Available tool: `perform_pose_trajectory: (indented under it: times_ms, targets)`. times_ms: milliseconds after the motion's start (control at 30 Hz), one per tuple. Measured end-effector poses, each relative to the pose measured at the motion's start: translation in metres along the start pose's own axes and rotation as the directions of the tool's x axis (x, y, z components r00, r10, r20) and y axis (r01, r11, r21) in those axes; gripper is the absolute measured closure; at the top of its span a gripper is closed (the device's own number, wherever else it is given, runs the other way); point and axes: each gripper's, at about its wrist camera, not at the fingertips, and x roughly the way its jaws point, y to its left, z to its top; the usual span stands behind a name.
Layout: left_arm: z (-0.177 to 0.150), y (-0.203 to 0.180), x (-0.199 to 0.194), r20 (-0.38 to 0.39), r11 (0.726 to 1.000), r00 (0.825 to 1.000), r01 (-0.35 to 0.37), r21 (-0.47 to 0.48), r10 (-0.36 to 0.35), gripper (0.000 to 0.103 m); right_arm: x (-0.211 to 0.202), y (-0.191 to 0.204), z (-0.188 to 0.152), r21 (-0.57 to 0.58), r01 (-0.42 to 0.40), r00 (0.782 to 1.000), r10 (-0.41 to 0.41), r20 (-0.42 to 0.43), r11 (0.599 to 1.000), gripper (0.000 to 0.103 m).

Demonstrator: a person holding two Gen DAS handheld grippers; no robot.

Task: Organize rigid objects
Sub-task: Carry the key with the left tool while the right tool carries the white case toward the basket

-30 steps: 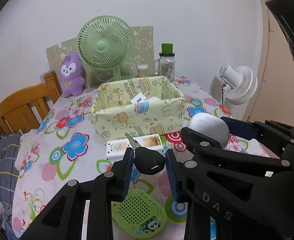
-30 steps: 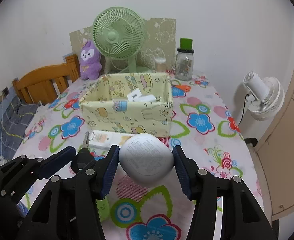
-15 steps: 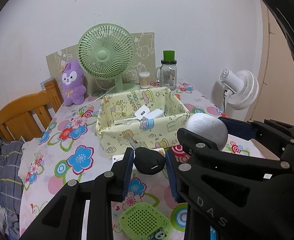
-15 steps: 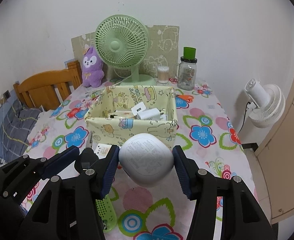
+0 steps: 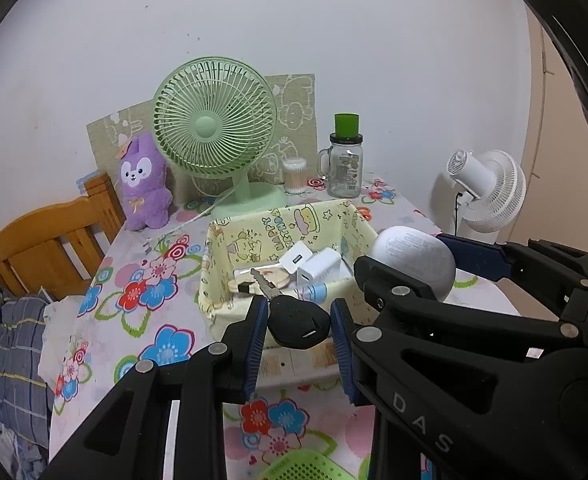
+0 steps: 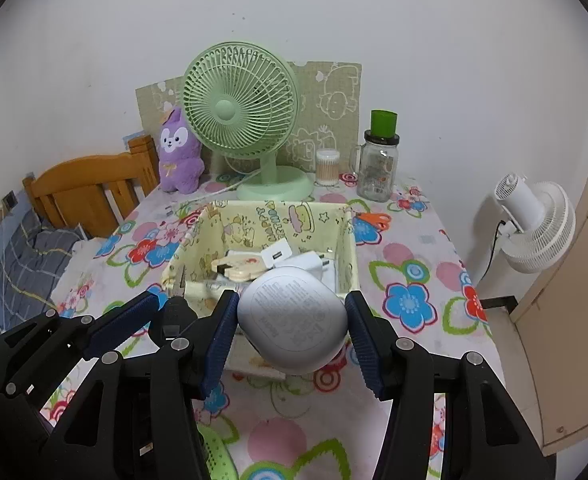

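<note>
My left gripper (image 5: 299, 330) is shut on a black car key (image 5: 300, 325), its metal blade pointing toward the yellow cartoon-print fabric box (image 5: 214, 276). My right gripper (image 6: 292, 330) is shut on a white rounded case (image 6: 292, 322), held above the near edge of the box (image 6: 348, 256). The case also shows in the left wrist view (image 5: 414, 260). The key also shows in the right wrist view (image 6: 174, 318). The box holds white chargers (image 5: 318, 266) and a cream item (image 6: 240, 268). A white flat box (image 5: 294, 364) lies on the table in front of it.
A green desk fan (image 5: 214, 136), purple plush (image 5: 144, 182), cotton swab jar (image 5: 294, 176) and green-lidded glass jar (image 5: 345, 162) stand at the back. A white fan (image 5: 484, 192) stands right, off the table. A green perforated item (image 5: 306, 466) lies near. A wooden chair (image 6: 90, 188) is left.
Both grippers have risen and moved forward toward the fabric box, still holding the key and the case. The box's inside now shows from above.
</note>
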Motion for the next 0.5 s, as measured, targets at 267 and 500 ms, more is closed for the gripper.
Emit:
perform_pose_trajectory:
  times_ms: [267,500]
  targets:
    - [0.019,0.009,0.022,0.005,1.0,1.0,-0.003,0.001,0.003,0.07,0.023,-0.004,0.022,0.018,-0.002,1.0,0.002,0.001,1.0,0.045]
    - [0.033,0.018,0.042,-0.004,1.0,1.0,-0.011,-0.002,0.011,0.07,0.045,-0.004,0.038,0.025,-0.01,1.0,0.01,-0.007,1.0,0.045]
